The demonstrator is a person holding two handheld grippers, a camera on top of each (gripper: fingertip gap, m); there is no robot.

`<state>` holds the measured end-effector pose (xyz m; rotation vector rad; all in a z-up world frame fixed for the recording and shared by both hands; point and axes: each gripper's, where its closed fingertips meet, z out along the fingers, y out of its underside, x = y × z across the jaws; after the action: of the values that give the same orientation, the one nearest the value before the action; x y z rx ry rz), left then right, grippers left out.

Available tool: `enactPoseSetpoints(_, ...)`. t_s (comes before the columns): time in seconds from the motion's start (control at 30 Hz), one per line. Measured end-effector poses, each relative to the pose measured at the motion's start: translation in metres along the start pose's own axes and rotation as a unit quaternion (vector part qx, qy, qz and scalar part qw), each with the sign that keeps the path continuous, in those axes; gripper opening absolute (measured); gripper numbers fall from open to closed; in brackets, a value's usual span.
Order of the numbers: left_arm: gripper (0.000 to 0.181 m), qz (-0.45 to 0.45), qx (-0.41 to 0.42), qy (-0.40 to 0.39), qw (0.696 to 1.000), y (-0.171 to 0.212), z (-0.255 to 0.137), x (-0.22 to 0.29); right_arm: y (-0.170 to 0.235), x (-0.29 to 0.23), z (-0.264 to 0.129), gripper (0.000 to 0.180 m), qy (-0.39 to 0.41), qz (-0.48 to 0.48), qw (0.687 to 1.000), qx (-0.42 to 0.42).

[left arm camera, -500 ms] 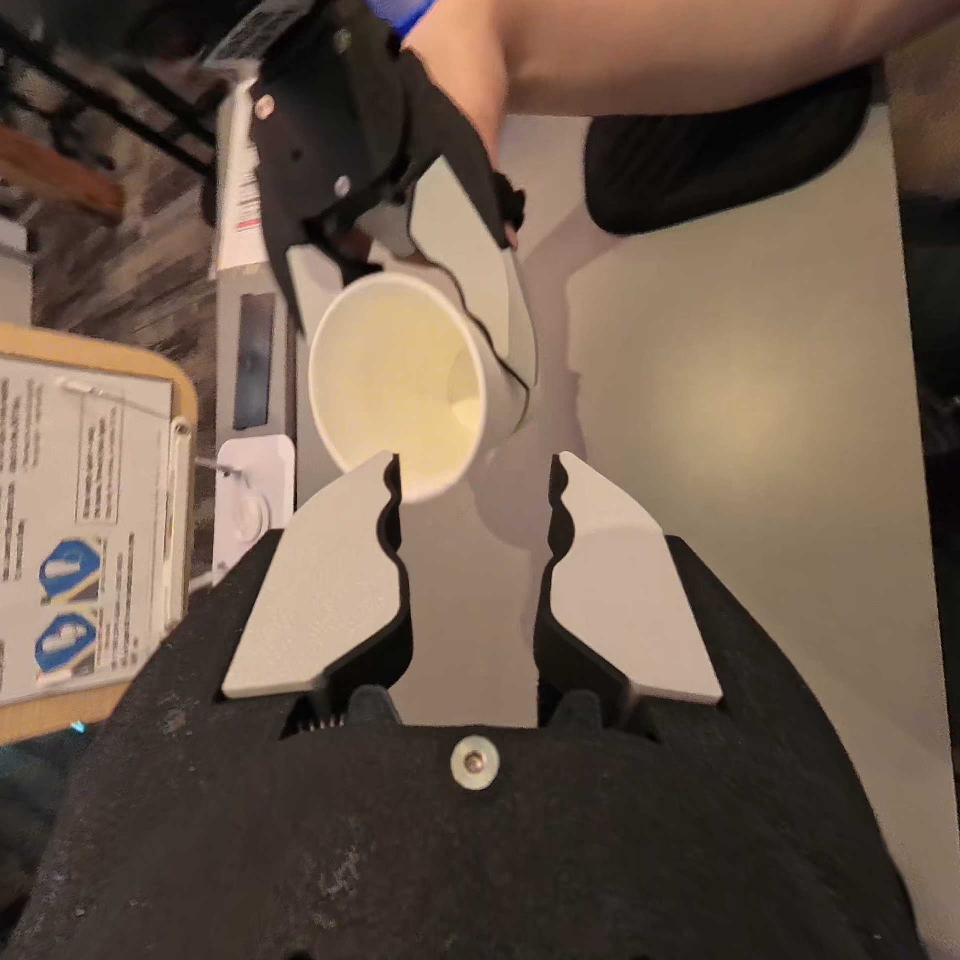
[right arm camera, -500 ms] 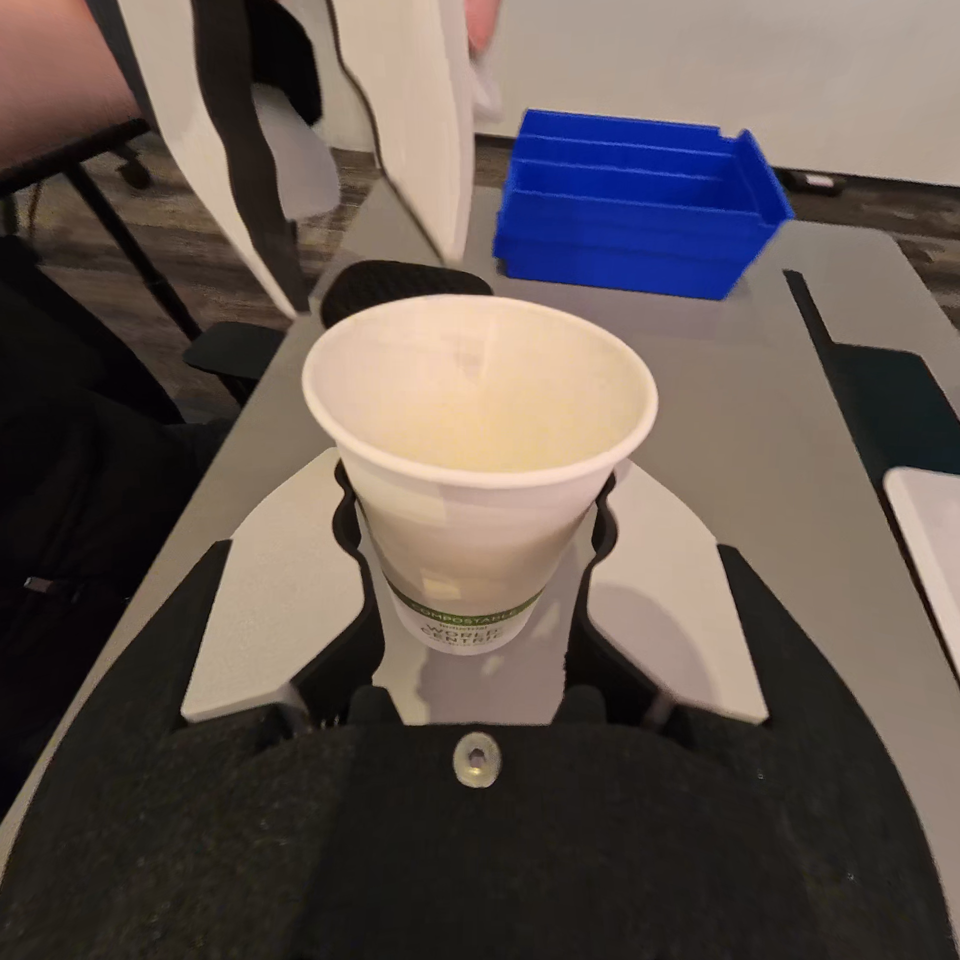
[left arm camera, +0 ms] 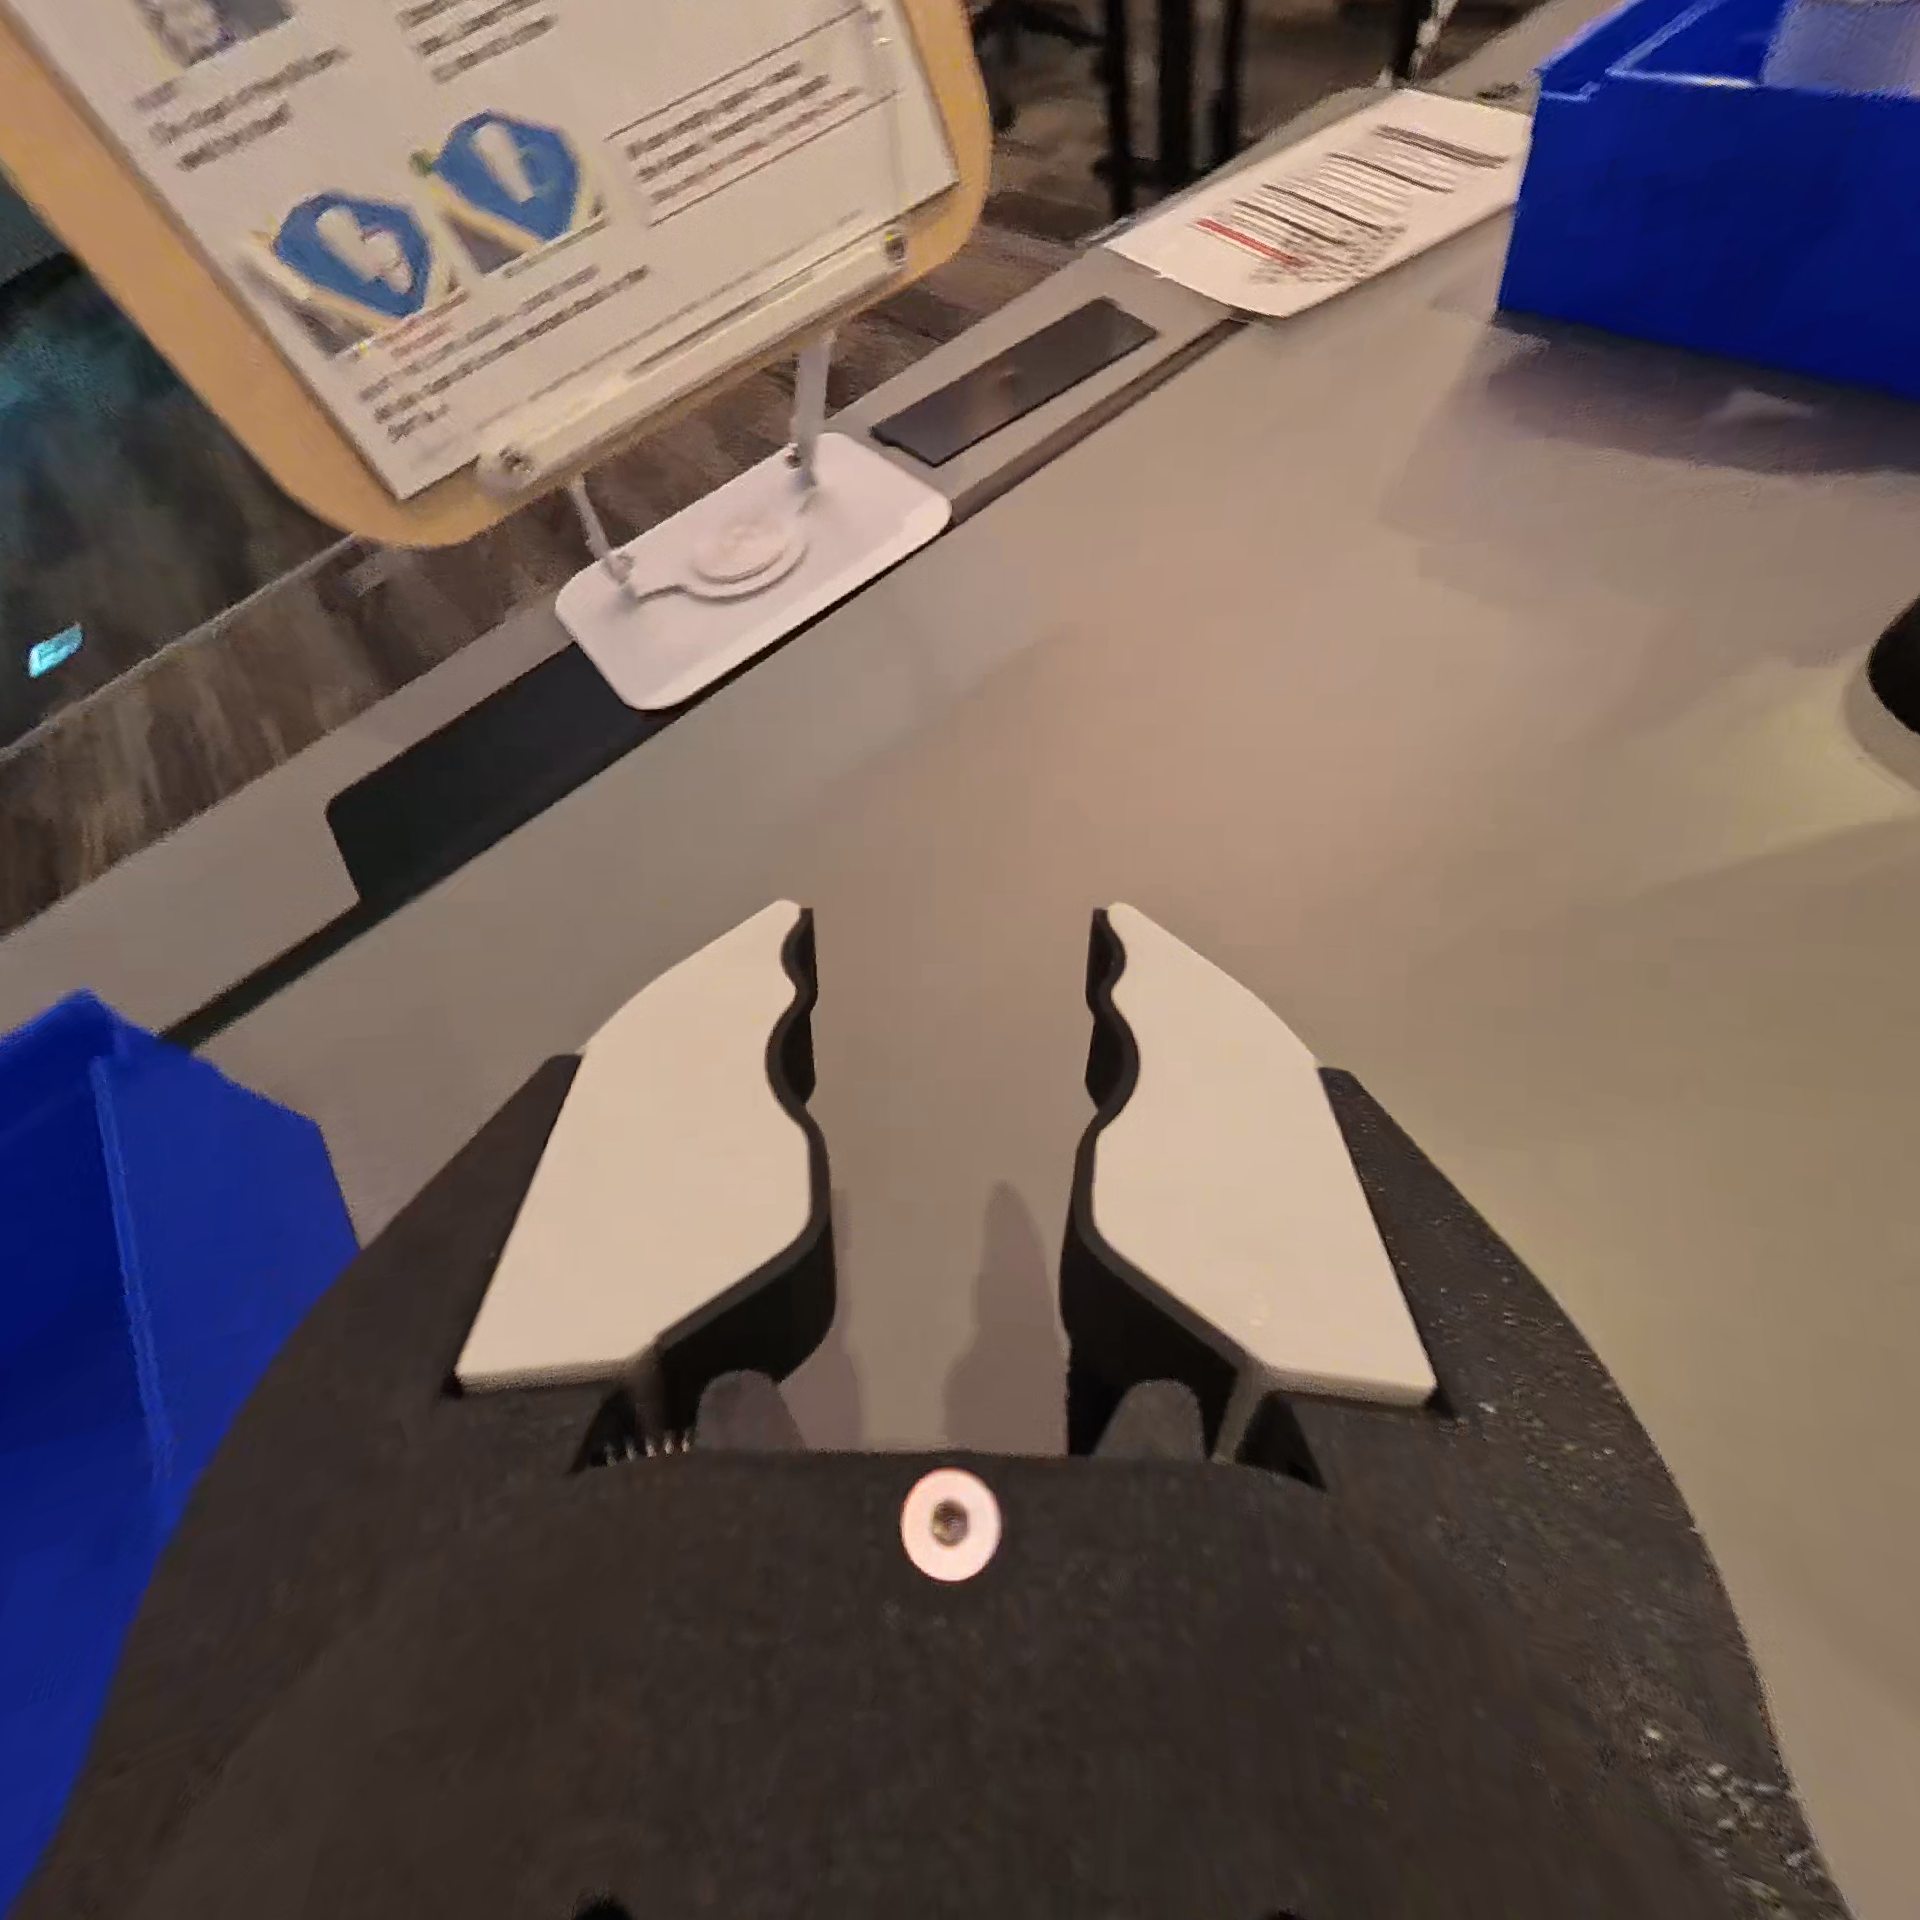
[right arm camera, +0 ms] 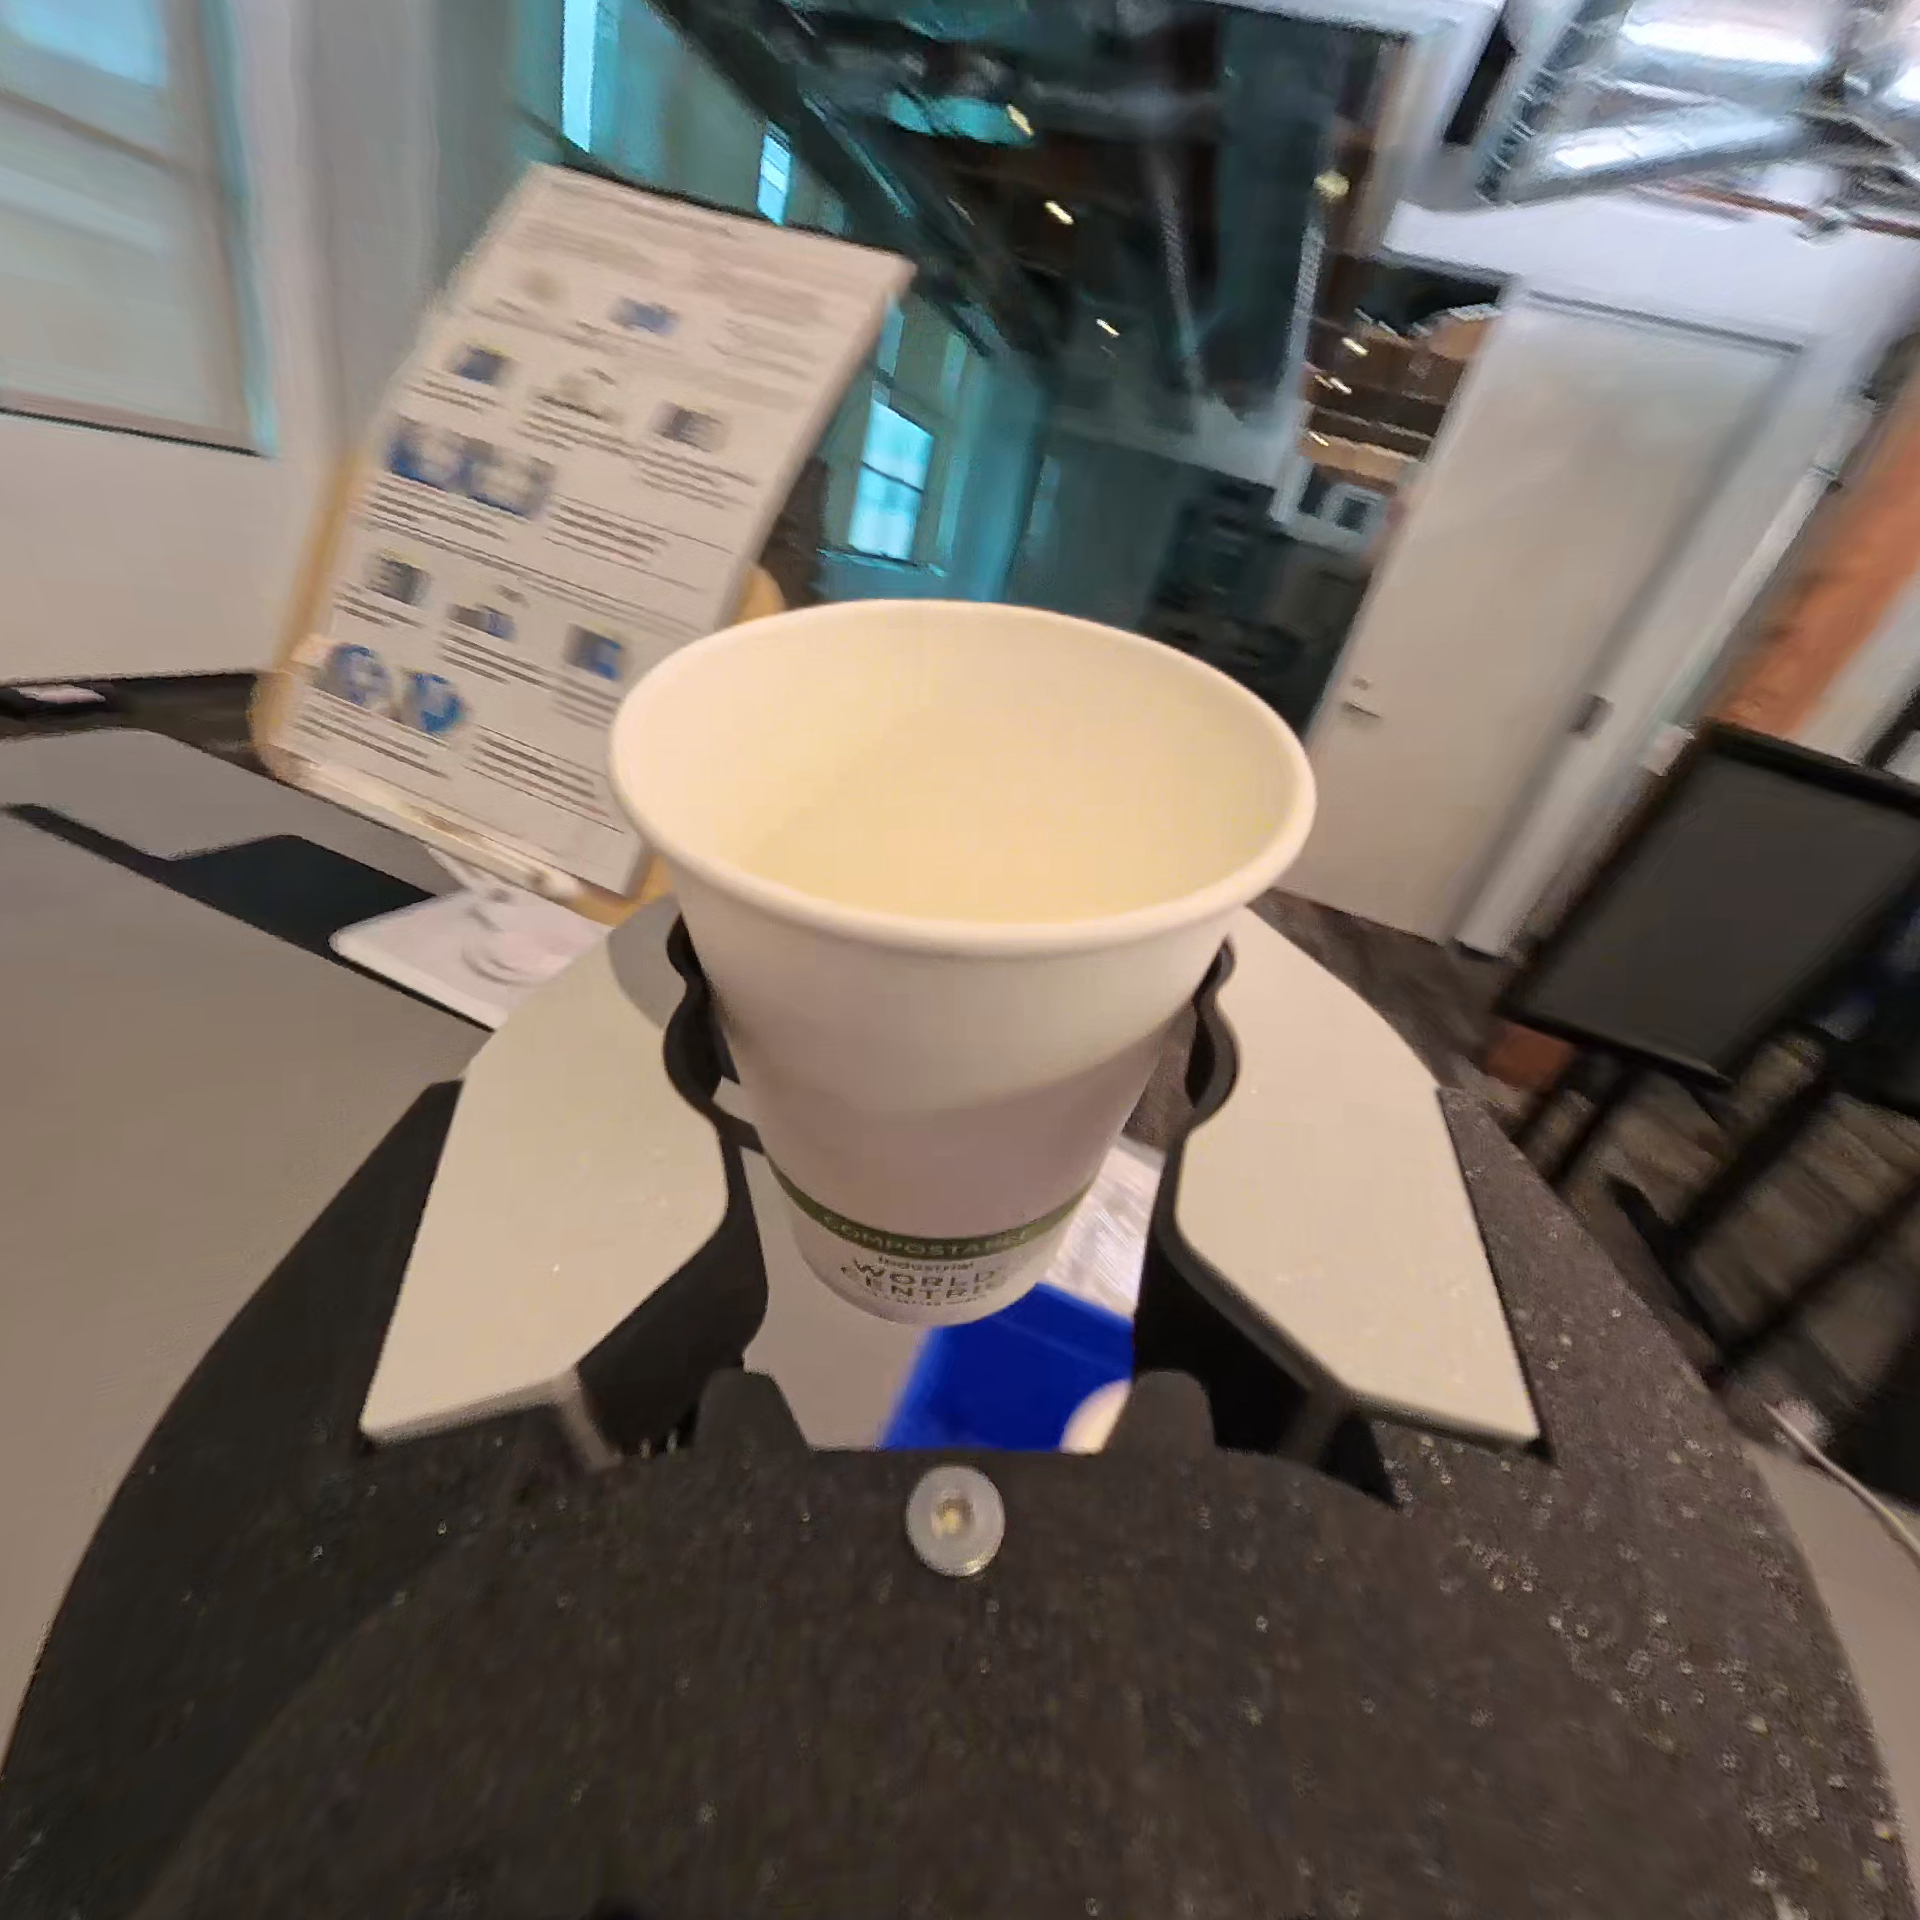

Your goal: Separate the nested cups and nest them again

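Note:
A white paper cup [right arm camera: 956, 935] with a green band near its base stands upright between my right gripper's fingers. My right gripper [right arm camera: 951, 966] is shut on it and holds it in the air above the table. The cup looks empty inside; I cannot tell whether it is one cup or nested ones. My left gripper [left arm camera: 951, 925] is open and empty, low over the bare grey table [left arm camera: 1299, 790]. No cup shows in the left wrist view.
A wood-framed sign [left arm camera: 499, 208] on a white base [left arm camera: 748, 571] stands at the table's far edge; it also shows in the right wrist view [right arm camera: 582, 540]. Blue bins sit at far right [left arm camera: 1714, 197] and near left [left arm camera: 125, 1299]. A printed sheet [left arm camera: 1330, 208] lies beyond.
My right gripper has lifted and tilted up with the cup, now facing the room. My left gripper has swung away from the cup and the other gripper and now faces the sign.

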<state>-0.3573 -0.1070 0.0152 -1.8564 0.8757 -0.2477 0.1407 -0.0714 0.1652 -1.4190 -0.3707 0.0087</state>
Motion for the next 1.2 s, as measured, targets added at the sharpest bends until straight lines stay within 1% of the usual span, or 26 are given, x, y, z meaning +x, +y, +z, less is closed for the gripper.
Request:
enactPoseSetpoints(0.1,0.048,-0.055,0.005,0.0,0.998,0.016,0.001,-0.001,0.029,0.046,-0.022,0.089,0.059,0.015,0.998,-0.033)
enactPoseSetpoints(0.23,0.045,-0.074,0.01,-0.002,0.997,0.029,0.001,0.001,0.066,0.074,-0.03,0.089,0.069,0.078,0.993,-0.048)
enactPoseSetpoints(0.37,0.046,-0.051,-0.009,-0.009,0.999,0.042,0.001,0.008,0.093,0.087,-0.029,0.089,0.071,0.111,0.99,-0.058)
enactPoseSetpoints(0.47,0.046,-0.036,-0.013,-0.004,0.999,0.044,0.0,0.016,0.105,0.09,-0.023,0.089,0.063,0.136,0.988,-0.049)
enactPoseSetpoints(0.57,0.045,-0.028,-0.008,0.001,1.0,0.042,-0.002,0.024,0.11,0.095,-0.017,0.089,0.081,0.13,0.988,-0.031)
enactPoseSetpoints(0.63,0.045,-0.032,0.0,0.007,0.999,0.04,-0.002,0.029,0.116,0.098,-0.013,0.089,0.093,0.126,0.987,-0.033)
enactPoseSetpoints(0.83,0.043,-0.082,0.027,0.054,0.995,0.035,-0.002,0.043,0.155,0.089,-0.004,0.089,0.07,0.122,0.983,-0.122)
enactPoseSetpoints(0.9,0.043,-0.087,0.027,0.056,0.994,0.038,-0.001,0.043,0.162,0.088,-0.005,0.089,0.07,0.11,0.981,-0.146)
enactPoseSetpoints(1.0,0.043,-0.091,0.026,0.059,0.994,0.04,-0.001,0.043,0.17,0.083,-0.005,0.09,0.059,0.122,0.975,-0.175)
enactPoseSetpoints(1.2,0.043,-0.104,0.031,0.063,0.992,0.041,-0.003,0.043,0.195,0.075,-0.017,0.092,0.044,0.083,0.955,-0.281)
